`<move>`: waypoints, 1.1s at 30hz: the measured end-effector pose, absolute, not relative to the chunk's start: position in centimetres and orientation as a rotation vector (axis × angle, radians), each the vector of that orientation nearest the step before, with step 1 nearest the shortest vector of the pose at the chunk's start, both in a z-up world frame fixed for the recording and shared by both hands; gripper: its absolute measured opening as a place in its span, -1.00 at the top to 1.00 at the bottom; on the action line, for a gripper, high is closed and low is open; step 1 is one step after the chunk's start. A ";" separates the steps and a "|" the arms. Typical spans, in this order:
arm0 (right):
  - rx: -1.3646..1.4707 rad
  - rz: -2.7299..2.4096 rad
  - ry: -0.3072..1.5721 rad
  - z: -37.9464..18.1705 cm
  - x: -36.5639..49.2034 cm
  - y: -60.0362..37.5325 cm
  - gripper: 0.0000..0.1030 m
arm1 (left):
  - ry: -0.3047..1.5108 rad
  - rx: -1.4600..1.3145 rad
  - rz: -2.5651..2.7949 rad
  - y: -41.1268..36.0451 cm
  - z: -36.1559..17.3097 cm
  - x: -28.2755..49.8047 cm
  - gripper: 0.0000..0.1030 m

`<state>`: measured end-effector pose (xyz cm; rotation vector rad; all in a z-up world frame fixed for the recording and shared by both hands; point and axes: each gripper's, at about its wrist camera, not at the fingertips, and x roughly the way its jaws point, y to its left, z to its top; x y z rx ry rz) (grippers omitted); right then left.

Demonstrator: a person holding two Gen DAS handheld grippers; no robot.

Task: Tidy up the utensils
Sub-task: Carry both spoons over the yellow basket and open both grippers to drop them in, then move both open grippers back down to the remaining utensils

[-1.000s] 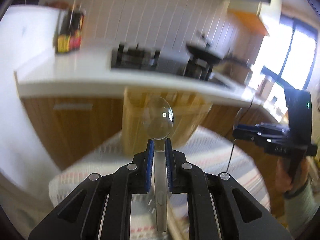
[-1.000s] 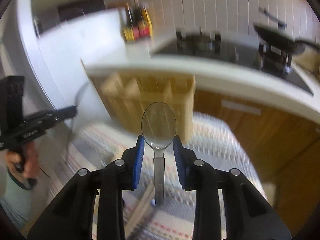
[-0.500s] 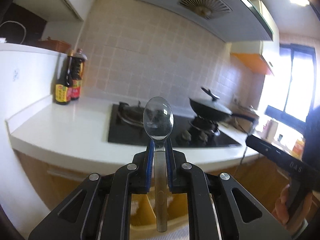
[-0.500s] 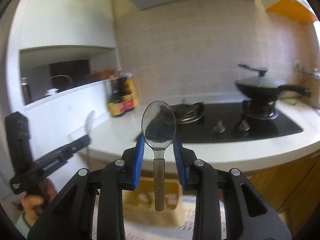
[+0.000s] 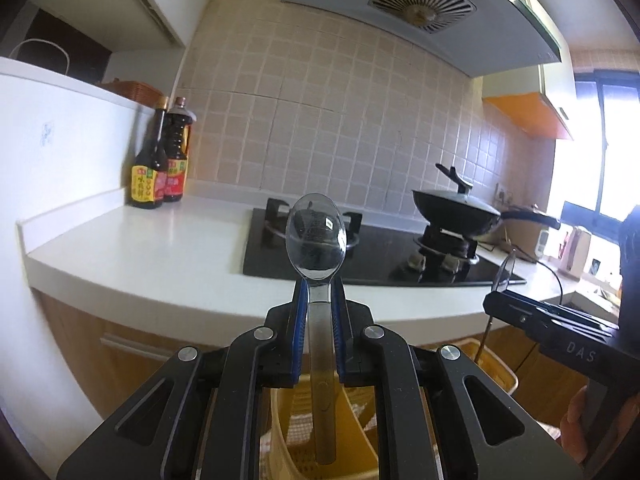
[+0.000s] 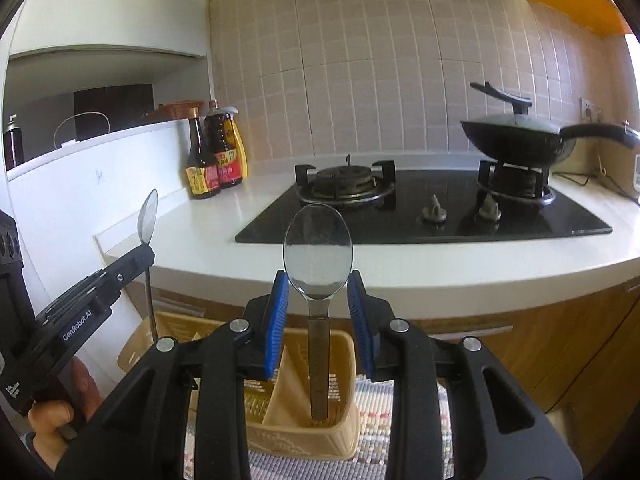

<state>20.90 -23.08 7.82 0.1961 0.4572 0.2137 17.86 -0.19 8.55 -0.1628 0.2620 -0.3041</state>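
My left gripper (image 5: 318, 300) is shut on a metal spoon (image 5: 316, 236), bowl up, handle hanging down over a yellow plastic utensil holder (image 5: 492, 364). My right gripper (image 6: 318, 300) stands with its blue pads (image 6: 280, 300) apart on either side of a second metal spoon (image 6: 318, 248); that spoon is upright with its handle tip down in the right compartment of the yellow holder (image 6: 340, 436). The left gripper with its spoon shows at the left of the right wrist view (image 6: 146, 248). The right gripper shows at the right of the left wrist view (image 5: 498, 304).
The holder stands on a striped cloth (image 6: 400, 456) below a white counter (image 6: 440, 264). On the counter are a black gas hob (image 6: 420, 208), a lidded black wok (image 6: 516, 136) and sauce bottles (image 6: 216, 160). Wooden cabinet fronts (image 6: 560, 340) lie under the counter.
Both grippers have tilted up from the cloth to face the counter and wall, spoons now upright over the holder. The right gripper's pads now stand wider from its spoon.
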 end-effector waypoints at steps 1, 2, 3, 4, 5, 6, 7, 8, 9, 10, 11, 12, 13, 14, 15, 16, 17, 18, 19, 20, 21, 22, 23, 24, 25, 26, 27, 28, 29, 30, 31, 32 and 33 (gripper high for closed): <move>0.199 0.216 0.465 7.6 20.8 -23.1 0.46 | 0.264 -0.158 -0.307 -0.2 8.4 17.7 0.79; 0.198 0.228 0.475 7.6 20.6 -23.1 0.46 | 0.268 -0.154 -0.312 -0.1 8.3 17.4 0.79; 0.195 0.231 0.481 7.5 20.3 -23.0 0.46 | 0.273 -0.150 -0.318 -0.1 8.2 17.3 0.79; 0.193 0.234 0.482 7.6 19.9 -23.0 0.46 | 0.278 -0.151 -0.325 0.0 8.2 17.0 0.78; 0.191 0.242 0.485 7.7 19.5 -22.9 0.46 | 0.280 -0.155 -0.332 0.2 8.2 16.7 0.78; 0.190 0.251 0.492 7.8 19.1 -22.9 0.46 | 0.286 -0.160 -0.341 0.4 8.2 16.4 0.78; 0.190 0.254 0.496 7.9 18.7 -22.8 0.45 | 0.296 -0.166 -0.350 0.6 8.2 16.1 0.74; 0.192 0.261 0.500 8.0 18.2 -22.8 0.37 | 0.311 -0.174 -0.359 0.9 8.2 15.8 0.68; 0.197 0.268 0.506 8.1 17.7 -22.9 0.26 | 0.321 -0.180 -0.365 1.2 8.3 15.4 0.56; 0.202 0.271 0.508 8.1 17.3 -22.9 0.04 | 0.327 -0.184 -0.369 1.4 8.3 15.1 0.50; 0.213 0.275 0.507 8.2 16.7 -23.1 -0.10 | 0.331 -0.188 -0.371 1.8 8.5 14.5 0.48; 0.225 0.289 0.510 8.4 16.1 -23.2 -0.10 | 0.334 -0.191 -0.375 2.1 8.6 14.1 0.44; 0.231 0.298 0.515 8.4 15.8 -23.3 -0.10 | 0.338 -0.192 -0.381 2.3 8.8 13.6 0.40; 0.241 0.297 0.523 8.5 15.3 -23.4 -0.10 | 0.345 -0.193 -0.387 2.6 9.2 13.1 0.39; 0.256 0.299 0.542 8.6 14.8 -23.6 -0.10 | 0.352 -0.196 -0.391 2.9 9.3 12.6 0.36; 0.266 0.301 0.555 8.7 14.6 -23.8 -0.10 | 0.363 -0.199 -0.396 3.1 9.5 12.2 0.31; 0.270 0.295 0.575 8.8 14.1 -23.9 -0.10 | 0.385 -0.202 -0.401 3.3 9.7 11.8 0.29; 0.255 0.293 0.599 9.0 13.5 -23.8 -0.10 | 0.413 -0.200 -0.407 3.5 9.8 11.3 0.29; 0.242 0.294 0.616 9.1 13.2 -23.7 -0.10 | 0.435 -0.198 -0.419 3.7 9.9 10.8 0.28; 0.224 0.293 0.635 9.2 12.6 -23.6 -0.10 | 0.468 -0.191 -0.432 3.9 9.8 10.2 0.28; 0.210 0.290 0.652 9.2 12.2 -23.5 -0.10 | 0.496 -0.180 -0.439 4.0 9.6 9.7 0.27; 0.197 0.288 0.679 9.1 11.6 -23.4 -0.10 | 0.522 -0.172 -0.447 4.1 9.3 9.3 0.25; 0.191 0.294 0.702 9.0 11.0 -23.4 -0.10 | 0.548 -0.164 -0.452 4.2 8.9 9.0 0.25; 0.185 0.301 0.725 8.7 10.5 -23.3 -0.10 | 0.591 -0.156 -0.455 4.2 8.2 8.6 0.25; 0.179 0.302 0.742 8.5 10.2 -23.2 -0.10 | 0.635 -0.151 -0.464 4.2 7.5 8.3 0.25; 0.166 0.306 0.770 8.2 9.8 -23.0 -0.10 | 0.673 -0.145 -0.469 4.2 7.0 8.2 0.25; 0.157 0.316 0.797 7.8 9.4 -22.8 -0.10 | 0.734 -0.132 -0.472 4.2 5.9 8.2 0.25; 0.156 0.325 0.827 7.3 9.1 -22.7 -0.10 | 0.784 -0.119 -0.478 4.1 5.0 8.1 0.25; 0.155 0.330 0.861 6.8 9.1 -22.5 -0.10 | 0.856 -0.101 -0.486 3.9 3.6 8.1 0.25; 0.161 0.338 0.907 6.2 9.1 -22.4 -0.10 | 0.902 -0.089 -0.493 3.8 2.6 8.2 0.25; 0.168 0.343 0.938 5.7 9.1 -22.2 -0.10 | 0.943 -0.077 -0.501 3.7 1.6 8.2 0.25; 0.176 0.348 0.978 5.0 9.1 -22.1 -0.09 | 0.976 -0.069 -0.504 3.6 0.8 8.3 0.25; 0.185 0.353 1.023 4.2 9.1 -21.9 -0.09 | 1.012 -0.061 -0.502 3.5 -0.1 8.3 0.25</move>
